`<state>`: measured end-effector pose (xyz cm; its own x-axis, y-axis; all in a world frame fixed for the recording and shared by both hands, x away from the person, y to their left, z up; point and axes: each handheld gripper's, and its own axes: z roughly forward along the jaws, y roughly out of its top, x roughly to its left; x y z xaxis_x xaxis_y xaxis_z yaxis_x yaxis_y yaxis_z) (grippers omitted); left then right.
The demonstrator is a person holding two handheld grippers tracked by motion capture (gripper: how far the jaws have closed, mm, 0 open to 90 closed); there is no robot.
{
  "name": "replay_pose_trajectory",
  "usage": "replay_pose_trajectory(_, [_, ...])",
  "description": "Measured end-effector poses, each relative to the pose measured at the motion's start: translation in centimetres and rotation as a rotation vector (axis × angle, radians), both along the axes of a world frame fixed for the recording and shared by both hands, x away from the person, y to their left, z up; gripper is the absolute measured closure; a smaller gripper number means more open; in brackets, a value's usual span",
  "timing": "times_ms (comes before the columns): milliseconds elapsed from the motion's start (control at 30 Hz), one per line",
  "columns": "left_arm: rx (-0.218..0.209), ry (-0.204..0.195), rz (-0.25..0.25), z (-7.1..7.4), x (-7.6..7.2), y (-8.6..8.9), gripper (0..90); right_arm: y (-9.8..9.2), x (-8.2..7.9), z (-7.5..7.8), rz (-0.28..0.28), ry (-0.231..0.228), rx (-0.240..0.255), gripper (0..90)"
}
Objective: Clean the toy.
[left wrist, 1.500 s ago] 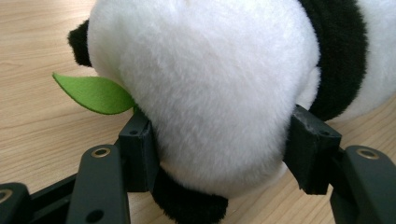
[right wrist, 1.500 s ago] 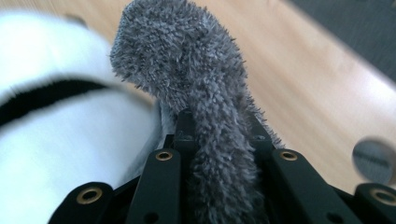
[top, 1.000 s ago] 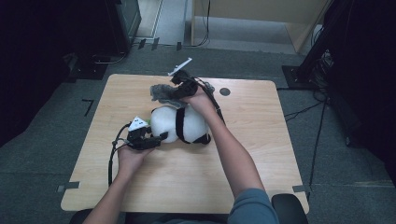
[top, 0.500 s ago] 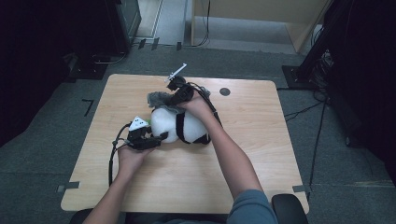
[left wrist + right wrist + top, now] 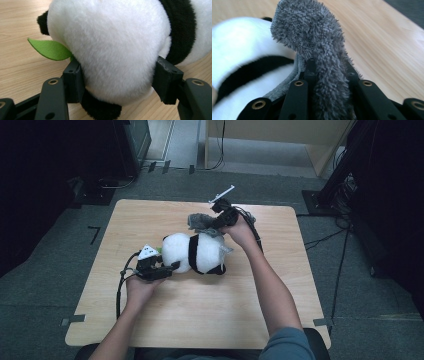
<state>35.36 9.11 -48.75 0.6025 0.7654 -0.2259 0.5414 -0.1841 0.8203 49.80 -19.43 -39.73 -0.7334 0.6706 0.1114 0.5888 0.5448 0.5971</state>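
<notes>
Pale wooden table (image 5: 165, 320) sits on grey carpet, with dark equipment around the edges of the high view. At mid-frame a plush panda (image 5: 197, 252) lies on its side. The left gripper (image 5: 165, 269) clamps its jaws on the panda's white head (image 5: 112, 50), apparently to pin the toy down; a green felt leaf (image 5: 50, 49) pokes out at the left. Just above the panda, the right gripper (image 5: 212, 224) pinches a fuzzy grey cloth (image 5: 317, 42) tight, seemingly to wipe or dress the toy.
</notes>
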Motion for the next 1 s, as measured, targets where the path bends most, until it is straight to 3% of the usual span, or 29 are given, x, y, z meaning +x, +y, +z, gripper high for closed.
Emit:
replay_pose_trajectory(133, [-0.006, 0.002, -0.001, -0.1, 0.1, 0.1, 35.1, -1.8, -0.5, -0.6, -0.042, -0.008, -0.020, 73.7])
replay_pose_trajectory(300, [-0.007, 0.004, -0.002, 0.0, 0.1, 0.1, 35.0, -2.4, -1.0, -0.6, -0.060, -0.024, 0.016, 73.7])
replay_pose_trajectory(467, [-0.009, 0.005, -0.003, 0.0, 0.1, 0.1, 34.5, -1.7, -1.4, 1.1, -0.063, -0.101, 0.063, 72.9])
replay_pose_trajectory(533, [-0.008, 0.005, -0.004, 0.0, 0.1, 0.1, 34.3, -0.8, -2.0, 2.1, -0.041, -0.146, 0.096, 72.9])
replay_pose_trajectory(667, [-0.006, 0.005, -0.004, 0.0, 0.0, 0.1, 34.2, 1.9, -3.1, 3.1, 0.015, -0.181, 0.111, 72.7])
replay_pose_trajectory(833, [-0.004, 0.002, -0.005, 0.0, 0.1, 0.1, 34.2, 5.8, -4.0, 3.6, 0.087, -0.196, 0.125, 72.4])
replay_pose_trajectory(1000, [-0.003, 0.002, -0.006, 0.0, 0.1, 0.1, 34.1, 9.5, -4.8, 2.6, 0.156, -0.172, 0.113, 72.2])
